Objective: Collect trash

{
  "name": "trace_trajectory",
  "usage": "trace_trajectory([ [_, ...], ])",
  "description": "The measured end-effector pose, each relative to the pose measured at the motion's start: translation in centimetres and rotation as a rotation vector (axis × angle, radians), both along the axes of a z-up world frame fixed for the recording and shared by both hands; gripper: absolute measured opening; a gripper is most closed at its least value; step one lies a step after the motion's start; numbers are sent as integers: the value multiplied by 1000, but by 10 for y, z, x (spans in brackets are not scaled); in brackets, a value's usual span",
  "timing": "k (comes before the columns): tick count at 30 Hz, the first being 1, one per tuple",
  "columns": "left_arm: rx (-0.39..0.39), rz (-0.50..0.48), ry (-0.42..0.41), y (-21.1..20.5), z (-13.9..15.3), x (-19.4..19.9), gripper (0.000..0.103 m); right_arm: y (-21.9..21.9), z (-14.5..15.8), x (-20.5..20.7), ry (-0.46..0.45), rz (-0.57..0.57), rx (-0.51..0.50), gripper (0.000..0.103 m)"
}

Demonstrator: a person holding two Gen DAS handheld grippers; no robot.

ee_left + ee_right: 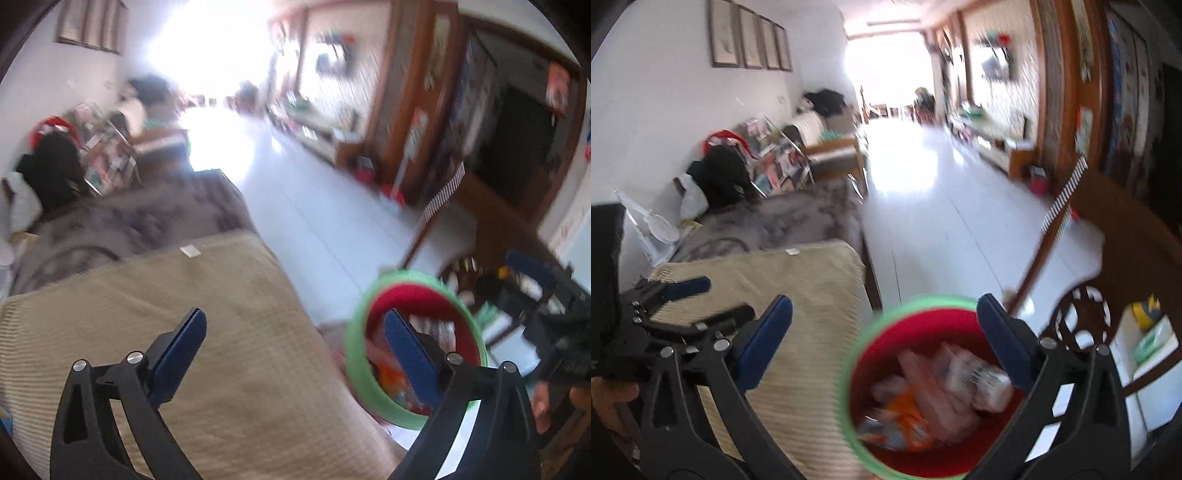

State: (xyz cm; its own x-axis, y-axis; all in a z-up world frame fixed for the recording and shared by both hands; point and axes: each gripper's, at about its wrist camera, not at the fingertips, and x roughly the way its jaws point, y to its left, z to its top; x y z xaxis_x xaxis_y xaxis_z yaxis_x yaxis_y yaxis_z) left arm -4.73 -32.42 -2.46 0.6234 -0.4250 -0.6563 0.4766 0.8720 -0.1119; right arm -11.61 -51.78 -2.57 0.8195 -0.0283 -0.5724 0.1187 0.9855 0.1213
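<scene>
From the left wrist, the left gripper (295, 347) hangs with its jaws spread wide and nothing between them, above a tan ribbed cushion (184, 332) that fills the near left. A small white scrap (190, 251) lies on the far edge of that cushion; whether it is trash or a sewn label cannot be told. To the right, beside the cushion, stands a red bin (417, 347) with a green rim, partly behind the right-hand finger, with wrappers faintly showing inside. The picture is blurred. From the right wrist, the right gripper (884, 328) is also wide open and empty, held almost directly over the bin (934, 328), whose mouth sits near and centre. Inside lies a heap of trash (934, 398): pale wrappers, an orange packet, a crumpled white bag. The other gripper (679, 295) shows at the near left over the cushion (798, 288). Judging by the full bin and two empty grippers, most of the collecting looks done; what is left, if anything, may be that white scrap.
</scene>
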Motion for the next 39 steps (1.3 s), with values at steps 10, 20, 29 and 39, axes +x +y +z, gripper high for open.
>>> trace_trajectory([
  [10,-94,244,-336,138,68,-7,95,146,42,3,-290,-66,-166,99],
  [20,-107,273,-292,186,71,-10,95,181,38,7,-265,-150,-54,99],
  [29,-99,303,-214,210,60,3,95,191,37,7,-236,-211,-33,99],
  [39,-82,277,-179,214,54,9,95,192,36,10,-226,-234,-21,99],
])
